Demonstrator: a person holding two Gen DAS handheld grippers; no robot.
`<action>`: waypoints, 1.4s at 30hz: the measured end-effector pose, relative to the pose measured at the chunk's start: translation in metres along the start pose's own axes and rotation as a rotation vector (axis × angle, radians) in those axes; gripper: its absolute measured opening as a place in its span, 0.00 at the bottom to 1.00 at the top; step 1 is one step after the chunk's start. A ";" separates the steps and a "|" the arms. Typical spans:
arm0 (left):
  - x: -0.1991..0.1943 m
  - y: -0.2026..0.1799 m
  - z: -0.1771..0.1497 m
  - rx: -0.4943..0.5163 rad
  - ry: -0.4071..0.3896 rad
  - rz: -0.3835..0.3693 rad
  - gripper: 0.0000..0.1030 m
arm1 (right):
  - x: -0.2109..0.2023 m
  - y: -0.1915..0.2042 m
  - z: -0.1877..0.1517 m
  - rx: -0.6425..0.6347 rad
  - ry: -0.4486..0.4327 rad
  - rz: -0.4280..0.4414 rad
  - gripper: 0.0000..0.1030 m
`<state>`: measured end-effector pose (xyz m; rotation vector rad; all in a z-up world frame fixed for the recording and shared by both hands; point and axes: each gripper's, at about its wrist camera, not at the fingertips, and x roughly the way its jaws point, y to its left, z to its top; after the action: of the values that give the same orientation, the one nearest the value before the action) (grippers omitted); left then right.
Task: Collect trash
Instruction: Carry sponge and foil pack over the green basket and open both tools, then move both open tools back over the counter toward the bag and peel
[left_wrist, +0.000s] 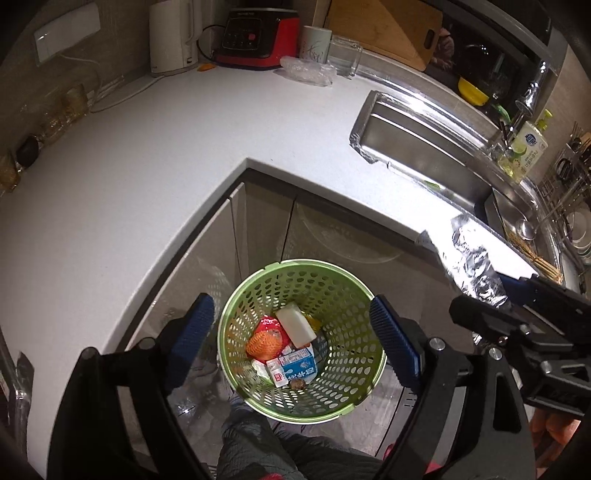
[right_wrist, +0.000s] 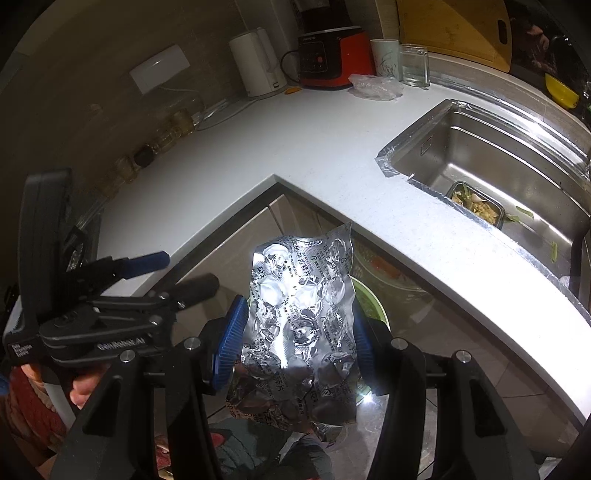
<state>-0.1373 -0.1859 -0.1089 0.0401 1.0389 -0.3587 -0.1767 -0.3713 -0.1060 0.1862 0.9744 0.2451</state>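
A green perforated bin (left_wrist: 343, 365) stands on the floor below the counter corner. It holds a white block (left_wrist: 295, 325), an orange net (left_wrist: 262, 343), a blue-and-white carton (left_wrist: 299, 365) and other scraps. My left gripper (left_wrist: 291, 336) hangs open straight above the bin, nothing between its blue pads (left_wrist: 395, 336). My right gripper (right_wrist: 295, 332) is shut on a crumpled silver foil blister sheet (right_wrist: 299, 317), which hides most of the bin; only a strip of green rim (right_wrist: 369, 299) shows. In the left wrist view the foil sheet (left_wrist: 472, 262) sticks out at the right.
The white L-shaped counter (left_wrist: 129, 177) wraps around the bin. A steel sink (right_wrist: 491, 162) holds a food container (right_wrist: 476, 206). At the back stand a kettle (left_wrist: 173, 37), a red appliance (left_wrist: 258, 37), a mug, a glass and a crumpled clear bag (left_wrist: 306, 70). Trouser legs (left_wrist: 266, 446) show below.
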 end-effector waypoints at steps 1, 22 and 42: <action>-0.006 0.004 0.001 -0.007 -0.014 0.011 0.84 | 0.003 0.000 -0.001 -0.005 0.007 0.007 0.53; -0.046 0.025 0.014 -0.059 -0.092 0.112 0.90 | 0.010 0.009 0.008 -0.061 -0.001 0.037 0.98; 0.050 0.071 0.213 0.032 -0.190 0.082 0.92 | 0.069 -0.031 0.186 -0.114 -0.095 -0.054 0.98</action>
<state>0.0850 -0.1750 -0.0517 0.0756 0.8410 -0.2986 0.0194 -0.3902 -0.0665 0.0661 0.8675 0.2393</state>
